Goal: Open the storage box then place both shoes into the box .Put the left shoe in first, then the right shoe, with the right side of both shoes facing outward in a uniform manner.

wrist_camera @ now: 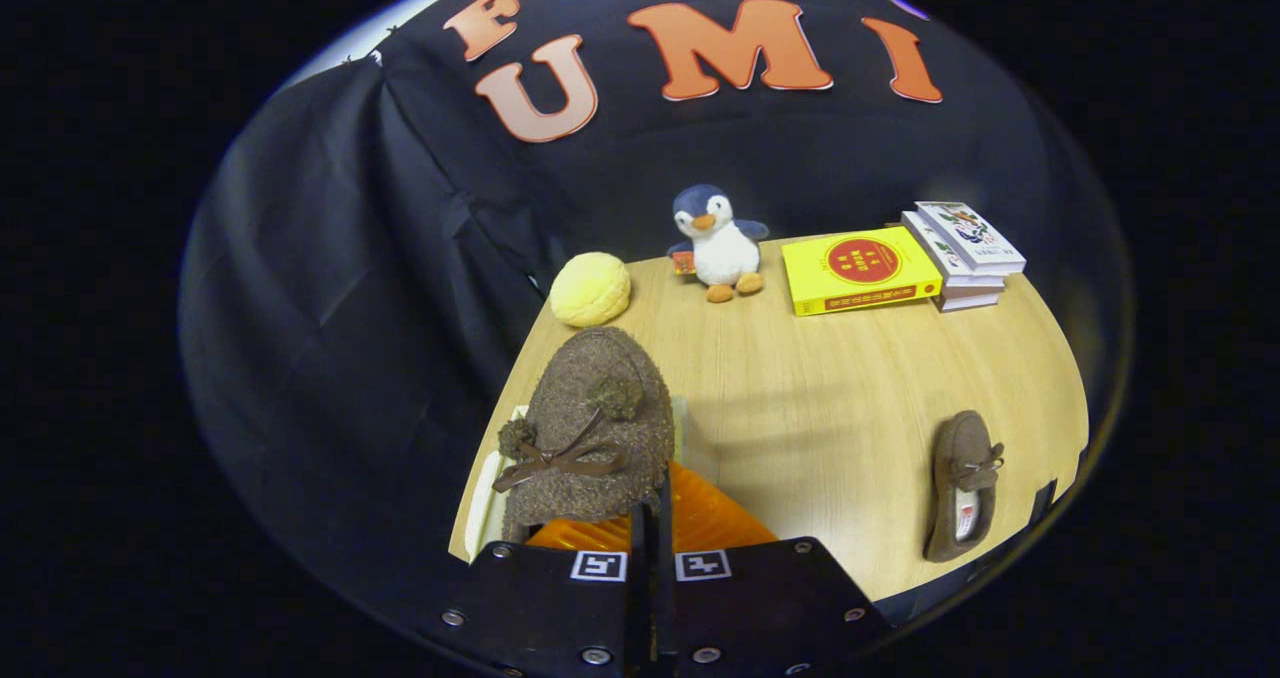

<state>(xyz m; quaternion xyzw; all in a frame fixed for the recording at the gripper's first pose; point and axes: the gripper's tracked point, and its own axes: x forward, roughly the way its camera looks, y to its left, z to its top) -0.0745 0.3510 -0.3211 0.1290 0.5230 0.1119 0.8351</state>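
My gripper (650,530) is shut on the rear edge of a brown fuzzy shoe (590,438) with a ribbon bow and two pompoms. The shoe's toe points away from me. It is held just over the storage box (488,498), whose white rim shows at the shoe's left and whose orange ribbed panel (715,518) shows under and to the right of the fingers. The second brown shoe (962,498) lies on the wooden table (820,398) well to the right, near the front edge, with its opening towards me.
Along the back of the table stand a yellow round plush (590,288), a penguin toy (718,243), a yellow book (860,270) and a stack of books (965,253). Black cloth walls close in the left and the back.
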